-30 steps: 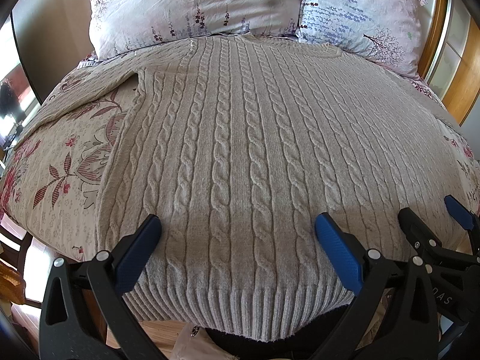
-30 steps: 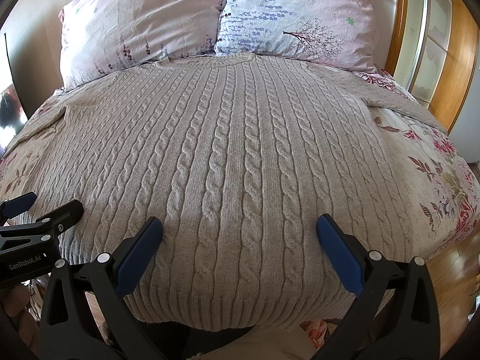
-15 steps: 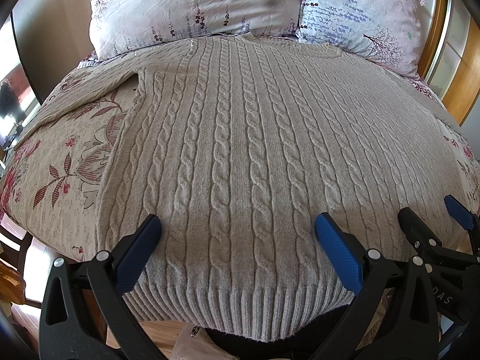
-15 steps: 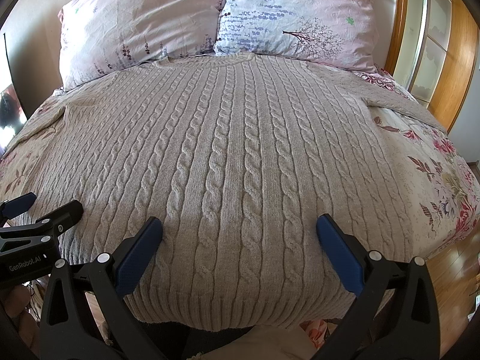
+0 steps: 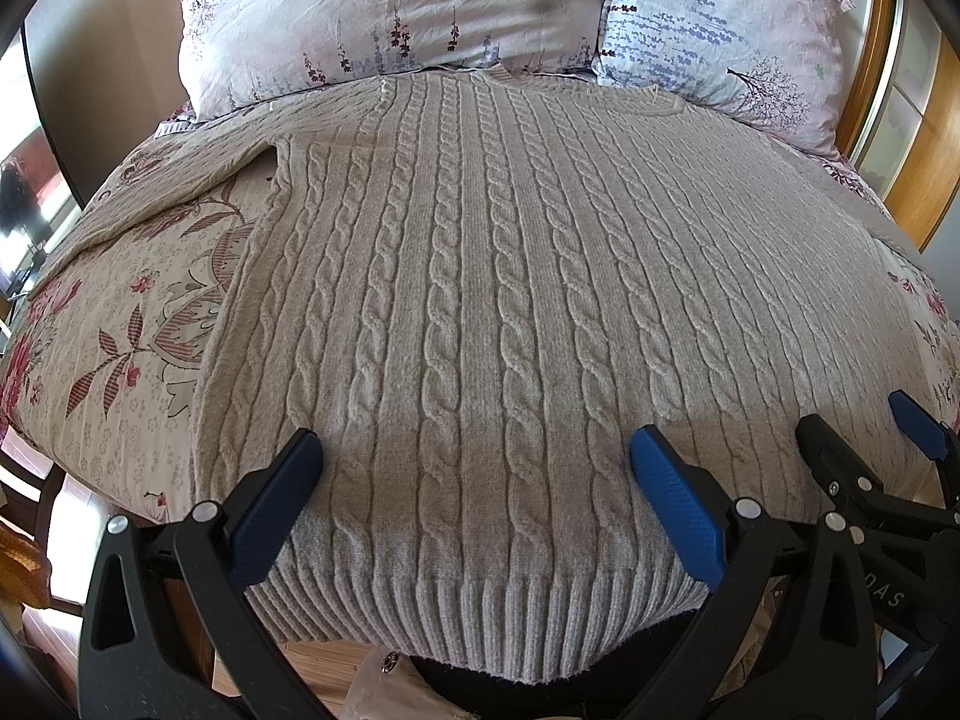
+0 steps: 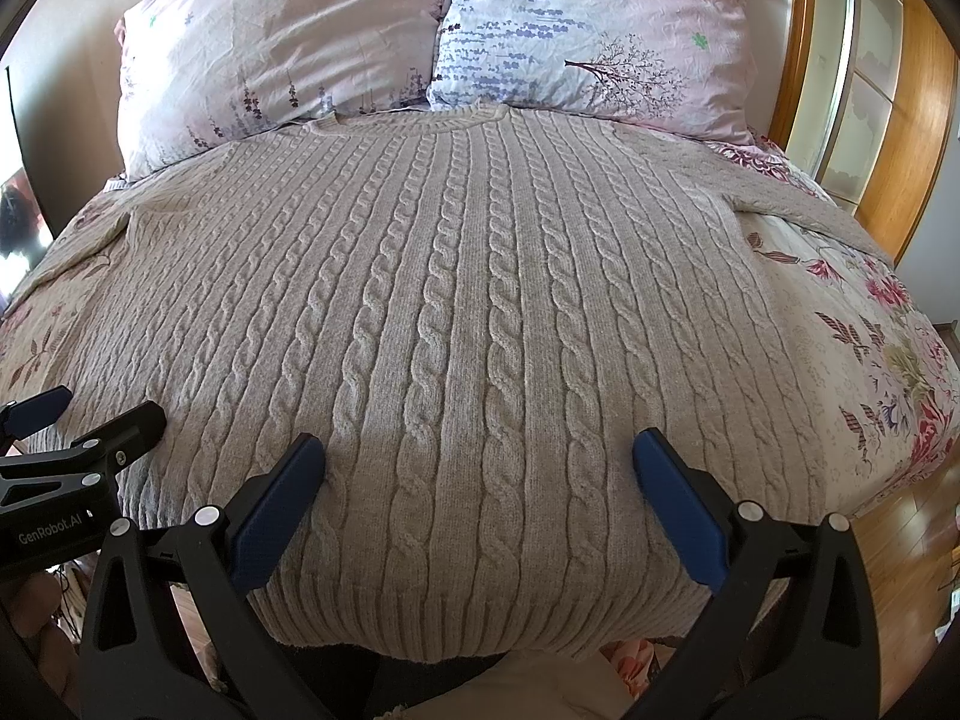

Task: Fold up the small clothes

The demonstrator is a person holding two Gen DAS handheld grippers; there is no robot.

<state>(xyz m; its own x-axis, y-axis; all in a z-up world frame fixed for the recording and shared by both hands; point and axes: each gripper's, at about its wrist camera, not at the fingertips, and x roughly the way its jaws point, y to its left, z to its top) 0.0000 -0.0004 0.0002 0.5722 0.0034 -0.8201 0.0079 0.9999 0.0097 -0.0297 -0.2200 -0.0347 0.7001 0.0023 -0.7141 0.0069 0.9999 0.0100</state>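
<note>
Nothing has budged since a second ago: both views match the earlier ones, down to every cable in the knit. The sweater (image 5: 480, 300) lies flat and face up on the bed (image 5: 138, 324), collar up against the two pillows (image 6: 288, 54), ribbed hem hanging just past the near edge. One sleeve (image 5: 180, 192) runs out to the left over the floral cover, the other (image 6: 798, 204) runs out to the right.

The left gripper (image 5: 474, 468) hovers at the hem, jaws spread wide, blue pads (image 5: 276, 504) far apart with several cables of knit showing between them, and nothing in its grasp. The right gripper (image 6: 480, 468) is the same story: splayed wide over the hem, holding nothing. Whether the fingertips touch the wool or hang just above it, I cannot tell.

The two tools sit side by side: the right one pokes into the left view at the lower right, and the left one shows in the right view at the lower left.

Wooden floor (image 6: 900, 546) to the right of the bed, a wooden frame (image 6: 918, 120) beyond the pillows.
</note>
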